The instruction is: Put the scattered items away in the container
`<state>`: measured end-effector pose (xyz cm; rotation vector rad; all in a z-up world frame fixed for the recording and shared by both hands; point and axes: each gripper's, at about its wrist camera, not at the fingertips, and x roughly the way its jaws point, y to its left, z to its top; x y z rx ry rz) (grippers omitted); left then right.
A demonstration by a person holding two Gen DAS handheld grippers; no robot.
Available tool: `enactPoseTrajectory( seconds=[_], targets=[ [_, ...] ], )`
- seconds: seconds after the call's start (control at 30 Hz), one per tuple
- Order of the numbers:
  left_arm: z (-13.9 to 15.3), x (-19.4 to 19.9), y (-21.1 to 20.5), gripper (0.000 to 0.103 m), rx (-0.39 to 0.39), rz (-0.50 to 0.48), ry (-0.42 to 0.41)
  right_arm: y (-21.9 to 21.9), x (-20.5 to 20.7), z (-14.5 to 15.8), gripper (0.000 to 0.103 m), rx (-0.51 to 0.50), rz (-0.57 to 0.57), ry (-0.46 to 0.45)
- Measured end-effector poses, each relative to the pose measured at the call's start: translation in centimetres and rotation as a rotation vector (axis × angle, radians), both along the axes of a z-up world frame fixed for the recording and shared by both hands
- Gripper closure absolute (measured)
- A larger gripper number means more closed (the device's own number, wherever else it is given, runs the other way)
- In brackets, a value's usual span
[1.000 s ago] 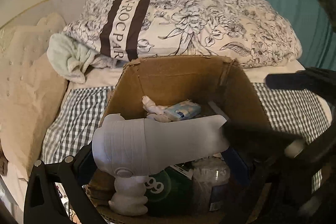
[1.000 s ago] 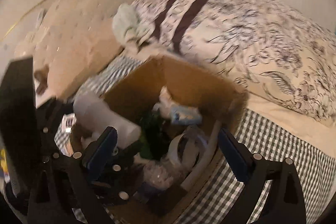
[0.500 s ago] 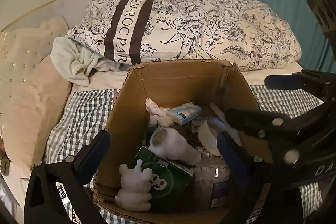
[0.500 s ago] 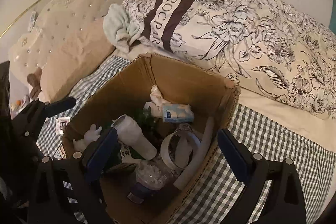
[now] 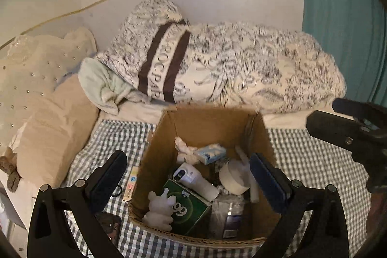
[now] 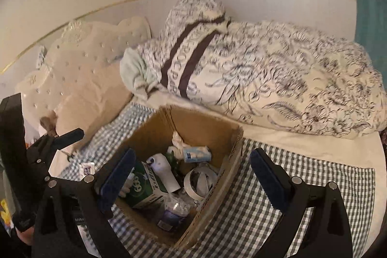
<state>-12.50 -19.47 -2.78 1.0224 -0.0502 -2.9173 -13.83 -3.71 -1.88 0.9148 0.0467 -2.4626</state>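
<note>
Left wrist: our left gripper [image 5: 187,175] is spread, empty, over the box [image 5: 208,122] on the bed; a pack [image 5: 131,183] lies beside it, judged light and flat, best pinched by its edges; green carton [image 5: 187,207] reads "99". Right wrist: right gripper [image 6: 191,173] is spread, empty; pillow [image 6: 183,64] lettering blurred.

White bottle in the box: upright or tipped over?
Tipped. The white bottle lies on its side inside the cardboard box, resting across the green carton beside the tape roll.
</note>
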Motion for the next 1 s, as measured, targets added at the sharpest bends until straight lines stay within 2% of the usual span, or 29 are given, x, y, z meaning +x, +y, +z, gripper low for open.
enactPoseTrajectory(
  seconds=[0.1, 0.33, 0.63, 0.8, 1.0],
  targets=[
    [2.1, 1.4, 0.4, 0.0, 0.003, 0.004, 0.033, 1.0, 1.7, 2.0, 0.002, -0.024, -0.008, 0.032],
    [6.0, 4.6, 1.5, 0.0, -0.017, 0.025, 0.096, 3.0, 5.2, 5.7, 0.001, -0.059, -0.012, 0.092],
    [10.3, 9.0, 2.7, 0.0, 0.006, 0.035, 0.175, 6.0, 9.6, 9.6, 0.0, -0.094, -0.035, 0.168],
    [11.8, 11.4, 4.1, 0.0, 0.02, 0.036, 0.215, 7.8, 12.0, 10.4, 0.0, -0.074, -0.062, 0.199],
    [11.7, 13.4, 7.0, 0.0, 0.018, 0.006, 0.234, 11.0, 14.2, 9.9, 0.0, -0.042, -0.121, 0.206]
  ],
)
